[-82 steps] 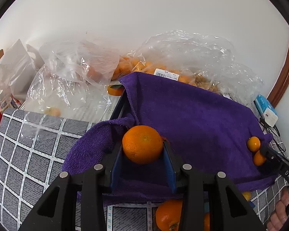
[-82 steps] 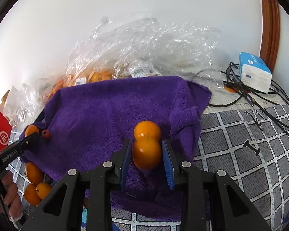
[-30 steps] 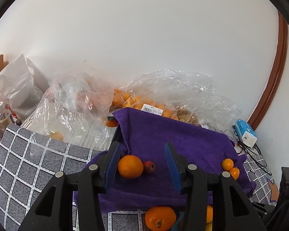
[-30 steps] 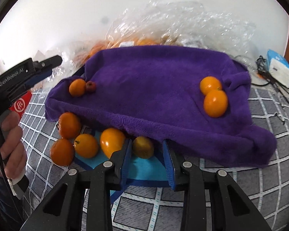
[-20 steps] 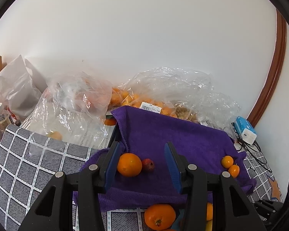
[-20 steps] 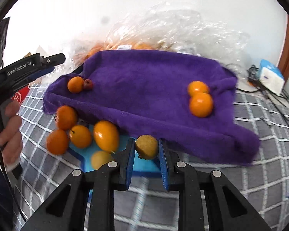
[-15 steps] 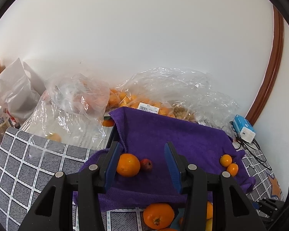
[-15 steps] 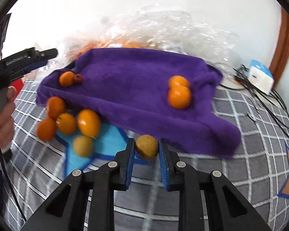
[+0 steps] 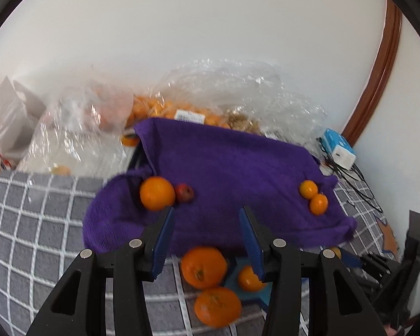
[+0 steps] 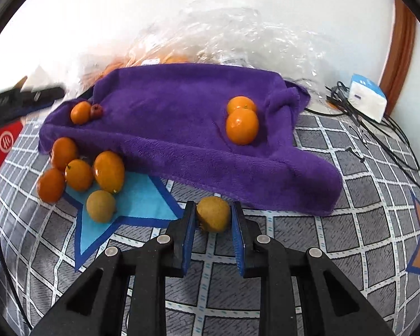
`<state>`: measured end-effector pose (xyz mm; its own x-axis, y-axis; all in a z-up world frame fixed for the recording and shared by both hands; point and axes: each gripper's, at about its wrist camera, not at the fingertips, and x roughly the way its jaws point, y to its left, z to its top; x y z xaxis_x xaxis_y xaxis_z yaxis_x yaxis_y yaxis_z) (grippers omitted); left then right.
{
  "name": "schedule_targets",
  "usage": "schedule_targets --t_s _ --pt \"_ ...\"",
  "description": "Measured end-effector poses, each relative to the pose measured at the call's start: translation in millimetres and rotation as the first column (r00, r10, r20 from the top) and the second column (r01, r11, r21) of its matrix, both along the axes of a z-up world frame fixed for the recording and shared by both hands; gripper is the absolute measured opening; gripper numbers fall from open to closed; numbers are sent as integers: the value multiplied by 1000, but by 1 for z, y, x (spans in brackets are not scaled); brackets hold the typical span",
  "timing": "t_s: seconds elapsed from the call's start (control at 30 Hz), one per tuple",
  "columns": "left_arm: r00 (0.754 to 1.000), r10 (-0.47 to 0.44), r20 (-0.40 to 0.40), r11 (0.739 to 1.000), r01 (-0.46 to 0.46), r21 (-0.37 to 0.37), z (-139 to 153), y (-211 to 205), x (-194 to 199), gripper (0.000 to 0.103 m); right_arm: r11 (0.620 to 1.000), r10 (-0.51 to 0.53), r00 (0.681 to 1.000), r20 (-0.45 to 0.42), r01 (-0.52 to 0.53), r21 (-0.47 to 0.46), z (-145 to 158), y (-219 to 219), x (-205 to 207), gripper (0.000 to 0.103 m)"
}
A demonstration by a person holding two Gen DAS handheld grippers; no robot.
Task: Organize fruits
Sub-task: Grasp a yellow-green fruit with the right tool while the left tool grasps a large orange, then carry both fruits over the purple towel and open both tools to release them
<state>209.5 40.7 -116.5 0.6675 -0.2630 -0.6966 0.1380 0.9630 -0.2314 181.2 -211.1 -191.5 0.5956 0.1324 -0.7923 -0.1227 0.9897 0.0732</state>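
Observation:
My right gripper [image 10: 213, 210] is shut on a yellow-brown fruit [image 10: 212, 217] just above the checked cloth, in front of the purple towel [image 10: 168, 117]. On the towel lie two oranges [image 10: 242, 126] at the right, and an orange [image 10: 80, 112] with a small red fruit [image 10: 96, 111] at the left. Several oranges [image 10: 78, 175] and another yellow-brown fruit [image 10: 100, 205] lie by the blue star patch [image 10: 137, 196]. My left gripper [image 9: 207, 212] is open and holds nothing, over the towel's front edge [image 9: 224, 232], with an orange [image 9: 203, 263] below it.
Clear plastic bags [image 9: 224, 89] holding more oranges line the wall behind the towel. A white and blue box [image 10: 366, 99] with black cables [image 10: 378, 128] lies at the right. A red packet [image 10: 5, 140] and a hand's edge are at the left. The grey checked cloth [image 10: 350, 238] covers the surface.
My right gripper closed on the yellow-brown fruit and carried it right, off the blue star. My left gripper, which earlier let its orange go on the towel, has tilted downward, still open.

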Motion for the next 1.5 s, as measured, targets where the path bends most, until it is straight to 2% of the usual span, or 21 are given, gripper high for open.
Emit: schedule_targets --t_s 0.07,0.2,0.27,0.33,0.4,0.53,0.67,0.8,0.9,1.03,1.23,1.37,1.5 --pt "1000 -5 -12 1000 5 -5 -6 2 -9 45 1000 -13 1000 -3 13 8 0 -3 1 25" --pt "999 10 -40 999 -9 33 -26 5 -15 45 999 -23 1000 -17 23 27 -1 -7 3 25" --pt "997 7 -83 1000 -5 22 -34 5 -12 46 999 -29 999 -25 29 32 -3 -8 5 25" --pt "996 -30 -85 1000 30 -5 -37 4 -10 46 999 -31 999 -31 32 38 -4 -10 6 25" --pt "996 -16 -88 1000 17 10 -41 2 -9 50 998 -35 999 -26 36 42 -4 -11 5 25" --pt "994 -39 -101 999 39 -5 -46 -2 -8 51 999 -30 999 -16 30 44 -3 -10 5 25" --pt "993 -35 -114 998 41 47 -55 -12 -7 51 999 -19 1000 -8 20 28 -3 -5 3 25" --pt "994 -11 -107 998 18 61 -57 -11 -5 51 999 -20 1000 -6 20 25 -2 -4 3 25" --pt "996 -25 -85 997 30 66 -55 -13 -7 40 999 -23 1000 -5 23 32 -2 -6 3 25" --pt "998 -32 -45 995 36 91 -49 -18 -13 40 999 -20 1000 15 20 40 2 -6 1 25" --pt "997 -26 67 999 24 44 -27 -11 -25 40 999 -20 997 76 16 50 11 -7 -5 25" --pt "994 7 110 1000 -6 -10 -16 0 -28 40 997 -30 992 119 22 71 18 -9 -10 25" --pt "990 44 132 999 -41 -22 -11 6 -27 40 995 -45 987 157 31 93 24 -13 -13 25"
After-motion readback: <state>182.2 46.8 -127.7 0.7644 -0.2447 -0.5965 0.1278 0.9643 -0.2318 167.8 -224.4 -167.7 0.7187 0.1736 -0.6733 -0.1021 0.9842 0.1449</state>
